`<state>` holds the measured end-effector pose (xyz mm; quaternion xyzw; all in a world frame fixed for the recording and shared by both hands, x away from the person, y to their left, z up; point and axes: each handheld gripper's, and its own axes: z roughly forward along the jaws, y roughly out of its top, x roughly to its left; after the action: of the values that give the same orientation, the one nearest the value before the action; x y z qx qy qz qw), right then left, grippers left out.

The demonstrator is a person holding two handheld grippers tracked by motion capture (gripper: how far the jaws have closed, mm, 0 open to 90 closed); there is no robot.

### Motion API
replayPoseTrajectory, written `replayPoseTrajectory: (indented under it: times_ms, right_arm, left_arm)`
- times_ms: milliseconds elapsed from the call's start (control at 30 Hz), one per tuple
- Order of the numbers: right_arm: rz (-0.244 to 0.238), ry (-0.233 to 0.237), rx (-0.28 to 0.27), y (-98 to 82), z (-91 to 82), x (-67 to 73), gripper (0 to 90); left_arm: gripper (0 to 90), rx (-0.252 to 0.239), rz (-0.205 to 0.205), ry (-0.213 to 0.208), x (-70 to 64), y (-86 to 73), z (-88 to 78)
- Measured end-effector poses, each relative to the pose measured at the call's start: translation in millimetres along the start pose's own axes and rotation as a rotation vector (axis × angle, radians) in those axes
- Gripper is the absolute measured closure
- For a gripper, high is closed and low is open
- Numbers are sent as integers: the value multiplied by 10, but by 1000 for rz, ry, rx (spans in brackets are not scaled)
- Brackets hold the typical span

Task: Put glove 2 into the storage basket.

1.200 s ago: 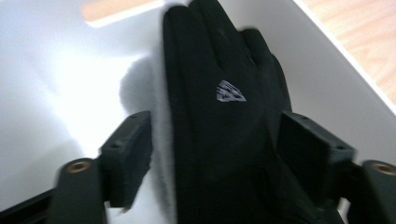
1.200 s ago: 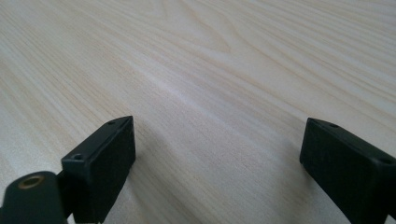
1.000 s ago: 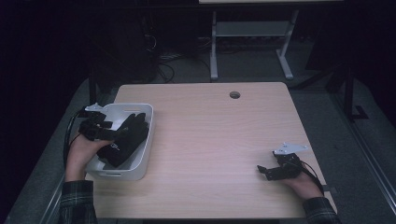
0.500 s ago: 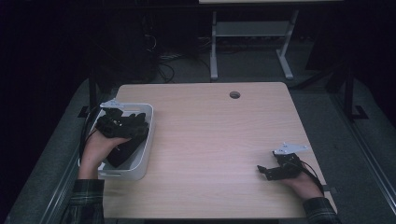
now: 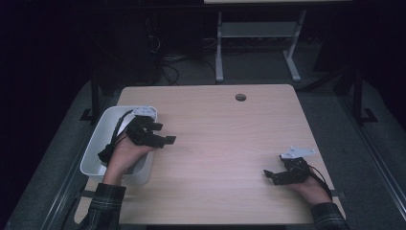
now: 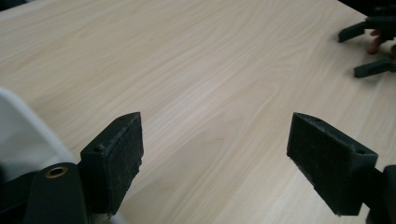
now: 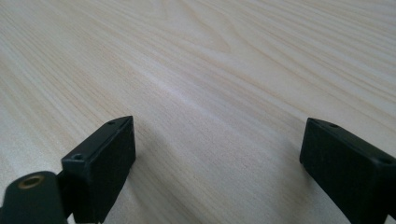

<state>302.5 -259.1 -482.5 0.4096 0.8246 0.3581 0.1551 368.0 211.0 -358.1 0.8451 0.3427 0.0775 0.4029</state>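
My left gripper (image 5: 165, 133) hovers over the right rim of a white bin (image 5: 94, 154) at the table's left side and points right across the wooden table (image 5: 225, 139). In the left gripper view its jaws (image 6: 215, 140) stand wide open with only bare wood between them, and the bin's white rim (image 6: 21, 135) shows at lower left. My right gripper (image 5: 269, 177) rests near the front right of the table. It is open, and the right gripper view shows nothing between its jaws (image 7: 217, 140). From the left gripper view, the right gripper (image 6: 371, 49) is far off at the top right.
A round cable hole (image 5: 241, 97) sits at the back middle of the table. The left gripper's black cable (image 5: 109, 146) trails into the bin. Beyond the table's far edge stand a grey desk frame (image 5: 219, 52) and a dark floor.
The left gripper has come up out of the white bin and swung right over its rim, so it now points across the table. The right gripper has stayed put.
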Motion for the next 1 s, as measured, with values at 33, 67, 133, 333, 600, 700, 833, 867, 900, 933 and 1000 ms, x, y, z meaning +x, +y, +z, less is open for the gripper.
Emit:
replayPoseTrajectory:
  times_ms: [33, 67, 133, 333, 600, 700, 833, 867, 900, 933, 1000]
  right_arm:
    - [0, 0, 0, 0, 0, 0, 103]
    - [-1, 0, 0, 0, 0, 0, 104]
    - [0, 0, 0, 0, 0, 0, 104]
    - [0, 1, 0, 0, -1, 0, 104]
    - [1, 0, 0, 0, 0, 1, 103]
    - [1, 0, 0, 0, 0, 1, 104]
    - [0, 0, 0, 0, 0, 0, 104]
    - [1, 0, 0, 0, -1, 1, 104]
    - [0, 0, 0, 0, 0, 0, 104]
    - [-1, 0, 0, 0, 0, 0, 104]
    - [0, 0, 0, 0, 0, 0, 104]
  left_arm:
    - [177, 1, 7, -3, -33, 7, 30]
    - [177, 0, 11, -11, -65, 12, 64]
    - [175, 6, 25, -36, -170, 20, 164]
    - [173, 25, 63, -66, -333, 33, 314]
    - [173, 6, 100, -94, -536, 9, 493]
    - [172, 12, 110, -103, -629, -36, 603]
    - [172, 35, 118, -128, -687, -79, 690]
    - [173, 41, 123, -130, -708, -95, 719]
    - [173, 45, 127, -133, -730, -112, 750]
    - [172, 48, 131, -136, -747, -127, 779]
    - [173, 52, 131, -141, -777, -157, 835]
